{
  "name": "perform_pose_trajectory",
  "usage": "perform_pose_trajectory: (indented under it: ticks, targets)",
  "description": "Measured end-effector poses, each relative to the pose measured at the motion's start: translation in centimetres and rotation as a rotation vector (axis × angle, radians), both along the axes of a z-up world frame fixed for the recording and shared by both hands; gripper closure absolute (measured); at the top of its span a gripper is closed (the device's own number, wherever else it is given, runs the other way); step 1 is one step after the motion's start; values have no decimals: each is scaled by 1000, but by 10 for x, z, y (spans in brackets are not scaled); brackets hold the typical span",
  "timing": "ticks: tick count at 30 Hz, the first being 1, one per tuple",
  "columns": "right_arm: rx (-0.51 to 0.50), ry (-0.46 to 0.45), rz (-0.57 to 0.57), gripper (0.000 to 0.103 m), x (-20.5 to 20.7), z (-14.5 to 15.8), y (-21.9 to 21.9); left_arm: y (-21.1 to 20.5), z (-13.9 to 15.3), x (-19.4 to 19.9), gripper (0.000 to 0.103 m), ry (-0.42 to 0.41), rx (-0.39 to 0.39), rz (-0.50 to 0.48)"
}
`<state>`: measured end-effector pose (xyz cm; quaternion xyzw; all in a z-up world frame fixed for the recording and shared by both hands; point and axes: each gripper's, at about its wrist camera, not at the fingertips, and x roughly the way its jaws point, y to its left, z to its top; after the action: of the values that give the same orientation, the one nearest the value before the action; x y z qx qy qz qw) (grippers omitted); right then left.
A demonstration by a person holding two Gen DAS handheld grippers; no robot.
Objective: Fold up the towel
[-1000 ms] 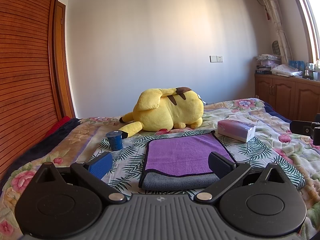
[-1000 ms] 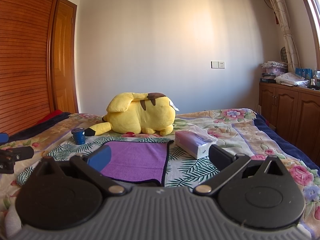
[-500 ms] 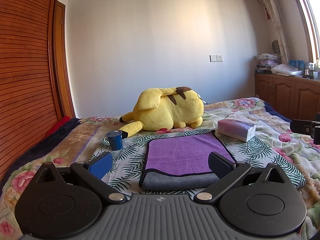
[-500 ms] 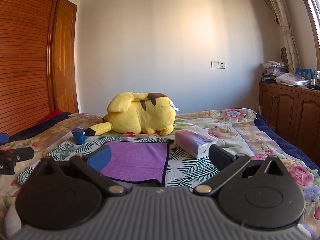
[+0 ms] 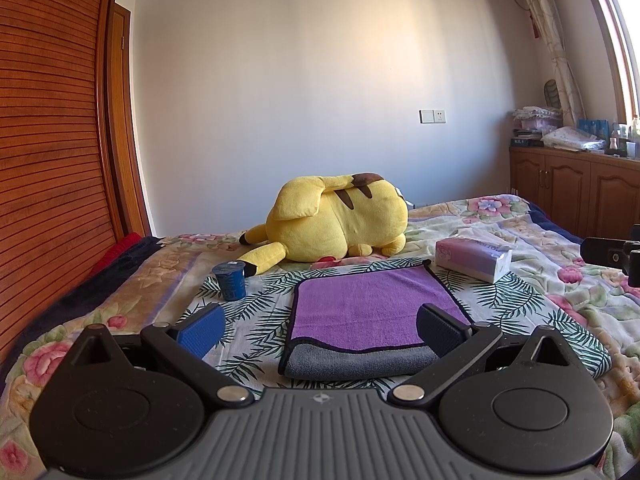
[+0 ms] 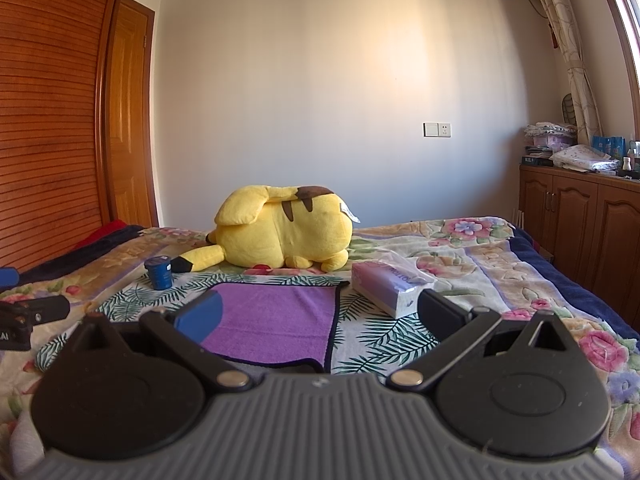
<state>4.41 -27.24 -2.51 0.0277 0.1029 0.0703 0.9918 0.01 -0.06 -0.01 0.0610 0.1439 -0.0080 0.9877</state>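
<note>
A purple towel (image 5: 368, 304) with a grey underside lies folded on the leaf-print cloth on the bed; its grey folded edge faces me. It also shows in the right wrist view (image 6: 276, 320). My left gripper (image 5: 320, 330) is open and empty, held just short of the towel's near edge. My right gripper (image 6: 316, 316) is open and empty, in front of the towel's right side. The right gripper's tip shows at the right edge of the left wrist view (image 5: 612, 254); the left gripper's tip shows at the left edge of the right wrist view (image 6: 28, 314).
A yellow plush toy (image 5: 340, 222) lies behind the towel. A blue cup (image 5: 230, 280) stands to the towel's left. A tissue pack (image 5: 474, 258) lies to its right. Wooden cabinets (image 5: 580, 196) line the right wall; a wooden wardrobe (image 5: 48, 160) is at the left.
</note>
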Motion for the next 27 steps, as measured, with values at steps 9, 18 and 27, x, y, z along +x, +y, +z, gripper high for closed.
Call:
perform_pose_trajectory:
  ticks: [9, 18, 27]
  targets:
    - [0, 0, 1, 0, 0, -1, 0, 8, -8, 1, 0, 4, 3, 0]
    - [-7, 19, 4, 0, 3, -1, 5, 3, -8, 4, 0, 46, 19, -2]
    - [-30, 68, 21, 0, 12, -5, 11, 2, -15, 12, 0, 116, 30, 5]
